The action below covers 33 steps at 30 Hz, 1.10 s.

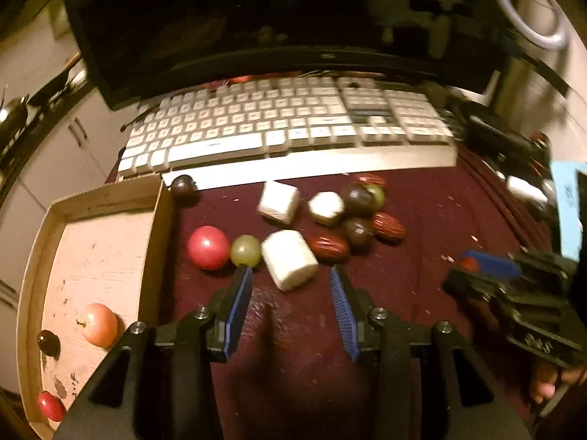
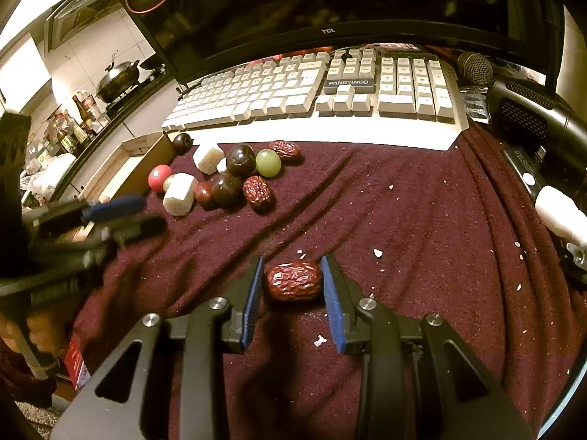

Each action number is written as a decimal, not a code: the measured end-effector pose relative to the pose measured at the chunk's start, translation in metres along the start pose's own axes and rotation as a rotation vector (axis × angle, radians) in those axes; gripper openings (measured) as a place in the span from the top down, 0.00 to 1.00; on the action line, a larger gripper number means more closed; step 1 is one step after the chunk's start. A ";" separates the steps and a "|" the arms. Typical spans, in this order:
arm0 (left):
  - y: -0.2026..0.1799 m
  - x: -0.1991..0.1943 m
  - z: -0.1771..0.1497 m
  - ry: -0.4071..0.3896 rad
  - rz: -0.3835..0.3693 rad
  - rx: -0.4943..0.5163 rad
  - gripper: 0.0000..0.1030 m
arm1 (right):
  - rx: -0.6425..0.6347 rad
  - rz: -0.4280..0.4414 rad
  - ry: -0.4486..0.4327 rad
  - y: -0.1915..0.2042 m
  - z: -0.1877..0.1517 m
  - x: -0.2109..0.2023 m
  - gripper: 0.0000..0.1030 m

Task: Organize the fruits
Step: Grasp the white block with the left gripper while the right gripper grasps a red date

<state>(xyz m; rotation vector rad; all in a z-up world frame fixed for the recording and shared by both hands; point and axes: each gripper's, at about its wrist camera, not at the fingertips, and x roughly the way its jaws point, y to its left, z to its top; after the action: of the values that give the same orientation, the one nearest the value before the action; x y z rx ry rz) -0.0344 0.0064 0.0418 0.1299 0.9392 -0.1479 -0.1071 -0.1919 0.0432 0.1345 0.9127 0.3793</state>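
Fruits lie in a cluster on the maroon cloth: a red ball fruit (image 1: 207, 247), a green grape (image 1: 245, 250), a white chunk (image 1: 288, 259), red dates (image 1: 329, 248), dark plums (image 1: 357, 232). My left gripper (image 1: 290, 275) is open, just short of the white chunk, empty. A cardboard tray (image 1: 91, 253) at the left holds a peach-coloured fruit (image 1: 99, 324), a dark fruit (image 1: 48, 343) and a red one (image 1: 51, 406). My right gripper (image 2: 292, 261) is open, its fingers on either side of a red date (image 2: 292, 280) on the cloth, slightly apart from it.
A white keyboard (image 1: 286, 124) and a dark monitor (image 1: 256, 22) stand behind the fruit. A microphone (image 2: 475, 68) and black devices (image 2: 528, 117) lie at the right. White crumbs dot the cloth. The right gripper shows at the left view's right edge (image 1: 513, 293).
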 end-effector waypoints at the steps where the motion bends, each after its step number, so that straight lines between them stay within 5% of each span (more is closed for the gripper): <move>1: 0.001 0.004 0.001 0.006 0.006 -0.001 0.57 | 0.001 0.001 0.000 0.000 0.000 0.000 0.67; 13: 0.000 0.034 0.006 0.093 -0.014 -0.047 0.64 | 0.001 0.001 -0.002 0.000 0.000 0.000 0.67; 33: 0.005 0.017 -0.002 0.003 -0.031 -0.056 0.66 | -0.007 0.016 -0.002 0.002 0.000 0.001 0.67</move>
<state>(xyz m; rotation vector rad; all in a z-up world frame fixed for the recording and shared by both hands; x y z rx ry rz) -0.0253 0.0102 0.0270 0.0642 0.9479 -0.1500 -0.1074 -0.1896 0.0432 0.1361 0.9086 0.3967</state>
